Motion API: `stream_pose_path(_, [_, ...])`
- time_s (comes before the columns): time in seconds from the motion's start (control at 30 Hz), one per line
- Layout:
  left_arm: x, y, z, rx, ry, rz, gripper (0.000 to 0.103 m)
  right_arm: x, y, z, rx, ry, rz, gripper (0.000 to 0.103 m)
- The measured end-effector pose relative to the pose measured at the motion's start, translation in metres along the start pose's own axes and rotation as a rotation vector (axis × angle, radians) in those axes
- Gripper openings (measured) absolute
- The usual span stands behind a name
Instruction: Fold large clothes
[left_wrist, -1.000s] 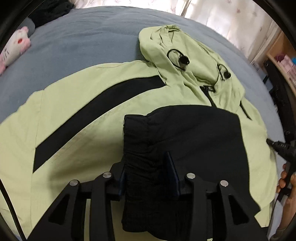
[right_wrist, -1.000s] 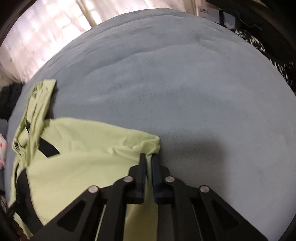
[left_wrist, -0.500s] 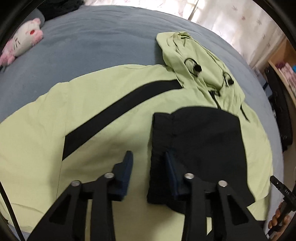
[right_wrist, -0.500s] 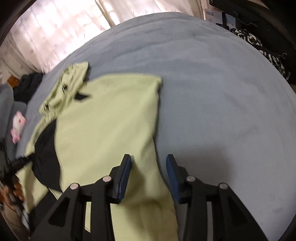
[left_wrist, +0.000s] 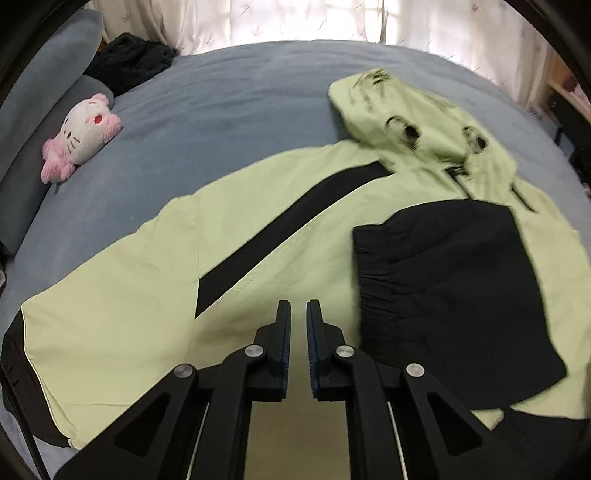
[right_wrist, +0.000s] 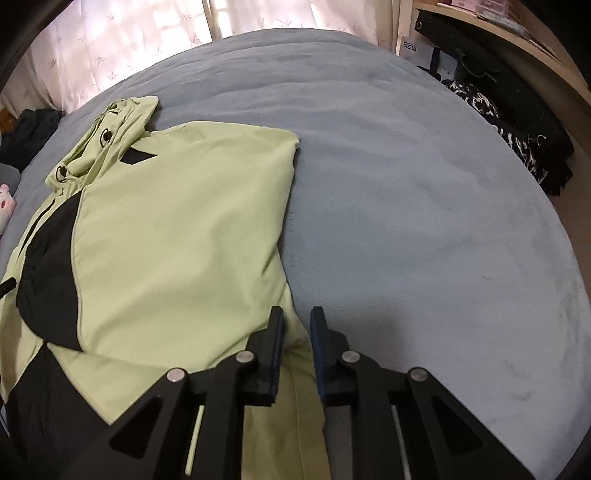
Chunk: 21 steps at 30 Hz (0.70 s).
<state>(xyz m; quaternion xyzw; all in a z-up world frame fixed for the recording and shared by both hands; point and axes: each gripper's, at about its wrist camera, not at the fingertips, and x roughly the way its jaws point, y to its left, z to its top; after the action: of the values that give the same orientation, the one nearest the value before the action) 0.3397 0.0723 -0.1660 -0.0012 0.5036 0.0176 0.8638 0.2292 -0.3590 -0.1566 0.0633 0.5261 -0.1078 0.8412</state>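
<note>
The jacket (left_wrist: 155, 280) lies flat on the bed (left_wrist: 229, 110), light green with a black stripe across the chest, and its hood (left_wrist: 406, 118) points toward the curtain. One sleeve is folded in over the chest, so that its black cuff (left_wrist: 443, 280) rests on the body. In the right view the other side is folded in too, with a straight edge along the bed.

My left gripper (left_wrist: 298, 321) hangs above the green cloth just beside the cuff. Its jaws have just been closing and now stand almost together, with nothing between them. My right gripper (right_wrist: 295, 328) hangs over the right edge of the jacket, near the hem. Its jaws have also just been closing; a narrow gap remains, and I see cloth below it but not pinched.

I judge the cloth thin, light and soft, maybe a little slippery like a windbreaker. It will not keep a shape, so it sags if I lift it at one point only. I think the best hold is at the hem, one corner for each gripper, pinching all layers together. The elastic cuff is thicker and can slide off when the body is lifted.
</note>
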Motion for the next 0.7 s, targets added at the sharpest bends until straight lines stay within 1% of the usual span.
stream_pose_path(0.13, [-0.032, -0.007, -0.005, 0.023, -0.004, -0.055, 0.007, -0.022, 0.0, -0.003, 0.032, 0.007, 0.007, 0.015])
stream_pose_path(0.2, [-0.05, -0.018, -0.009, 0.053, -0.014, -0.09, 0.007, -0.034, 0.008, -0.007, 0.008, 0.007, -0.002, 0.015])
stream_pose_path(0.3, [-0.07, -0.037, -0.016, 0.082, -0.018, -0.109, 0.011, -0.048, 0.022, -0.01, -0.019, 0.003, 0.03, 0.015])
stream_pose_path(0.33, [-0.078, -0.045, -0.018, 0.087, -0.024, -0.114, 0.012, -0.053, 0.028, -0.012, -0.015, 0.011, 0.061, 0.018])
stream_pose_path(0.37, [-0.083, -0.052, -0.02, 0.093, -0.03, -0.118, 0.016, -0.055, 0.033, -0.012, -0.012, 0.015, 0.081, 0.019])
stream_pose_path(0.4, [-0.089, -0.059, -0.022, 0.102, -0.043, -0.123, 0.019, -0.061, 0.04, -0.014, -0.008, -0.001, 0.148, 0.019])
stream_pose_path(0.43, [-0.093, -0.065, -0.024, 0.108, -0.052, -0.12, 0.02, -0.067, 0.046, -0.016, -0.005, -0.033, 0.205, 0.019])
stream_pose_path(0.47, [-0.097, -0.071, -0.026, 0.116, -0.061, -0.115, 0.021, -0.07, 0.051, -0.017, 0.0, -0.057, 0.234, 0.019])
stream_pose_path(0.5, [-0.099, -0.079, -0.028, 0.125, -0.065, -0.114, 0.022, -0.076, 0.059, -0.019, 0.002, -0.094, 0.284, 0.019])
stream_pose_path(0.57, [-0.098, -0.092, -0.031, 0.136, -0.065, -0.127, 0.023, -0.078, 0.075, -0.018, -0.031, -0.111, 0.332, 0.019])
stream_pose_path(0.63, [-0.091, -0.103, -0.032, 0.144, -0.056, -0.136, 0.023, -0.073, 0.098, -0.018, -0.092, -0.106, 0.322, 0.019])
stream_pose_path(0.7, [-0.079, -0.113, -0.033, 0.133, -0.03, -0.137, 0.023, -0.063, 0.121, -0.017, -0.143, -0.089, 0.28, 0.019])
